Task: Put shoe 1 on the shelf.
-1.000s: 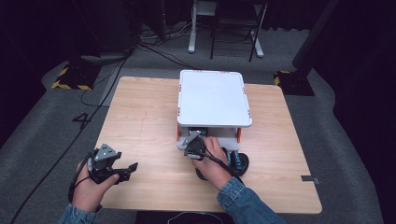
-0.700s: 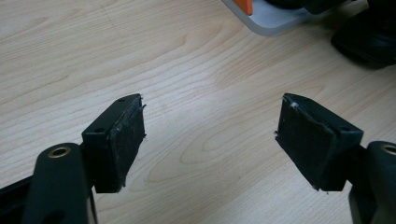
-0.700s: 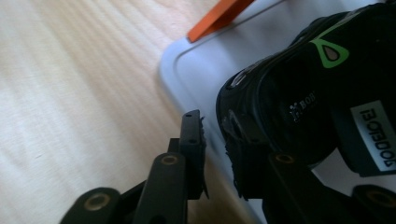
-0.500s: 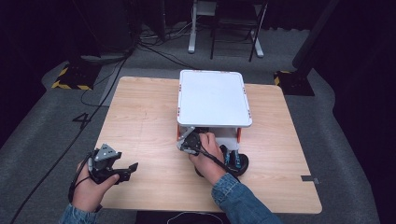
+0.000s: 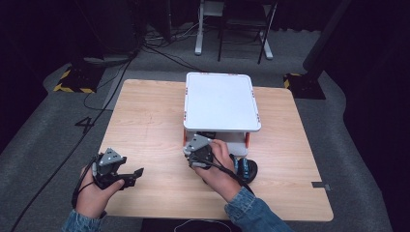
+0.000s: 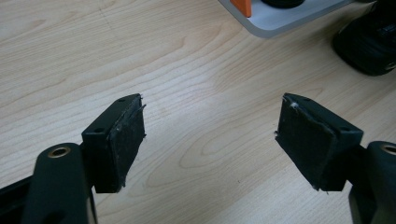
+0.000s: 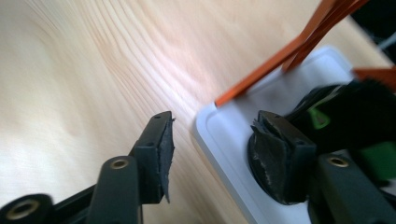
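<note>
Pale wood formed the worktop [image 5: 145,121], which filled the middle of the high view, and a white two-tier rack [image 5: 220,101] with orange posts stood on it right of centre. At the rack's near lower edge the right gripper [image 7: 212,154] had just been opening, with its jaws apart over the white tray rim and nothing pressed between them, just beside a black-and-green object [image 7: 345,112] on the lower tier. Lower left in the high view, the left gripper [image 6: 210,135] hung wide open over bare wood.

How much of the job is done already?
Done, it seems: a black and green thing sits on the rack's lower white tray. In hand: the right gripper has just been opening its jaws and grips nothing; the tray's corner lies between them. Probably left: another black thing lies on the table, and the left gripper waits open.
</note>
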Motion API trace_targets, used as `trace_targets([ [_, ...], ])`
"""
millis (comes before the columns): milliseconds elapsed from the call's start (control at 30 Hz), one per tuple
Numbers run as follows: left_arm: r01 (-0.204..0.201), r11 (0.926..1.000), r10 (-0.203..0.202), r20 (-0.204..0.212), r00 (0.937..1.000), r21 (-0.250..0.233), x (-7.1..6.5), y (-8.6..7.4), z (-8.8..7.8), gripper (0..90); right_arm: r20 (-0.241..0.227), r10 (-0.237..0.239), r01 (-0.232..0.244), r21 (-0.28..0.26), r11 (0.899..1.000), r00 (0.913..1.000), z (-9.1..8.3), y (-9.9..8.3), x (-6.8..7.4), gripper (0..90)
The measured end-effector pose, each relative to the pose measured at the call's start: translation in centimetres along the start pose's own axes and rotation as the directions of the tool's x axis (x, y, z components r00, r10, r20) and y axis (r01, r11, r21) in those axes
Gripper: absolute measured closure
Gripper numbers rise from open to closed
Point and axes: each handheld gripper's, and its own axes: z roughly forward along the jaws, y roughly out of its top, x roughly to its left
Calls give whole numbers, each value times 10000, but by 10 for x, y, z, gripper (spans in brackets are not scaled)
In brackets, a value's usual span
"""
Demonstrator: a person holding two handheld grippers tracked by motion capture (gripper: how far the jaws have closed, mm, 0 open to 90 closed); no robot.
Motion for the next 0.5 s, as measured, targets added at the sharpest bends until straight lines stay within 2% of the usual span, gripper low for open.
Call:
trace_targets([
  [100, -10, 10000, 10, -5, 10000, -33, 0, 1, 2, 239, -302, 476, -495, -641, 9967, 9984, -25, -8, -5, 448],
  [267, -58, 10000, 58, 109, 9999, 63, -1, 6, 7, 239, -511, 1680, -1733, -1287, 9764, 9845, -60, -37, -23, 411],
  [367, -93, 9999, 92, 180, 9998, 47, -2, 8, 10, 239, -520, 2357, -2412, -1685, 9557, 9704, -76, -57, -32, 375],
  [400, -130, 9999, 128, 195, 9997, 73, -2, 10, 14, 239, -539, 2626, -2681, -1896, 9446, 9634, -82, -65, -35, 366],
  [433, -133, 9999, 131, 224, 9997, 86, -2, 11, 16, 239, -538, 2807, -2857, -1990, 9374, 9583, -85, -70, -37, 355],
  [467, -190, 9997, 187, 255, 9995, 129, -2, 12, 16, 239, -522, 3147, -3185, -2089, 9246, 9478, -90, -78, -40, 349],
  [500, -176, 9998, 173, 261, 9995, 120, -2, 12, 18, 239, -515, 3304, -3335, -2137, 9182, 9424, -93, -82, -41, 336],
])
